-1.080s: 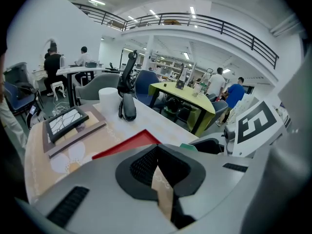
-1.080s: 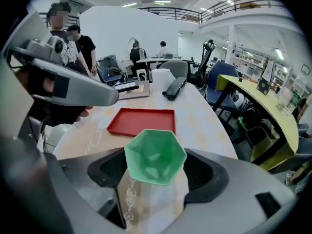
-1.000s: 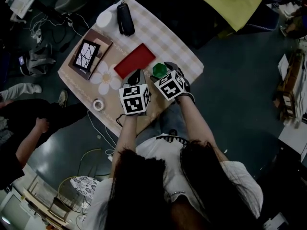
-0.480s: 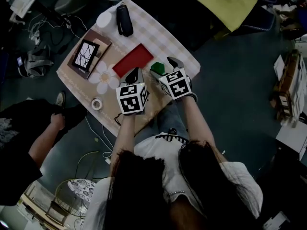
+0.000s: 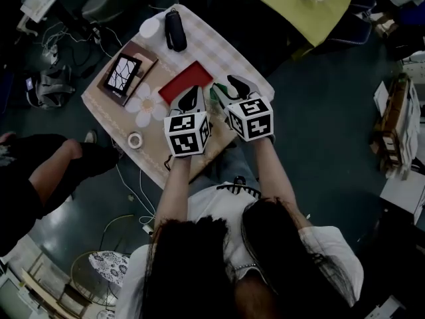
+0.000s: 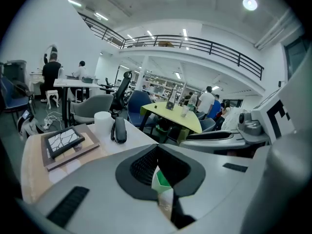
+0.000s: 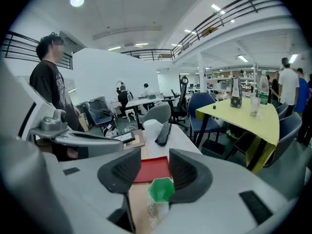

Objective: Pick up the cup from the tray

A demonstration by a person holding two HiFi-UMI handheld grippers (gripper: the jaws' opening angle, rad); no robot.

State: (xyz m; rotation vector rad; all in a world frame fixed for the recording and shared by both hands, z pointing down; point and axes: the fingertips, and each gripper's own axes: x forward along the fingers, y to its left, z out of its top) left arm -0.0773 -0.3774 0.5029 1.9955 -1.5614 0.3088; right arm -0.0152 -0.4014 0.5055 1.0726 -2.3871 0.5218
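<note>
Cup (image 7: 161, 189) on table (image 5: 226, 48), beside red tray (image 5: 188, 80)

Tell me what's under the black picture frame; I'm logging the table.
The picture frame lies on a brown board on the checked cloth. Anything beneath the frame itself is covered.

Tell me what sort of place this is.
Probably a large open-plan lab or workshop office: a mezzanine railing runs overhead, and office chairs and a yellow table stand on the floor.
</note>
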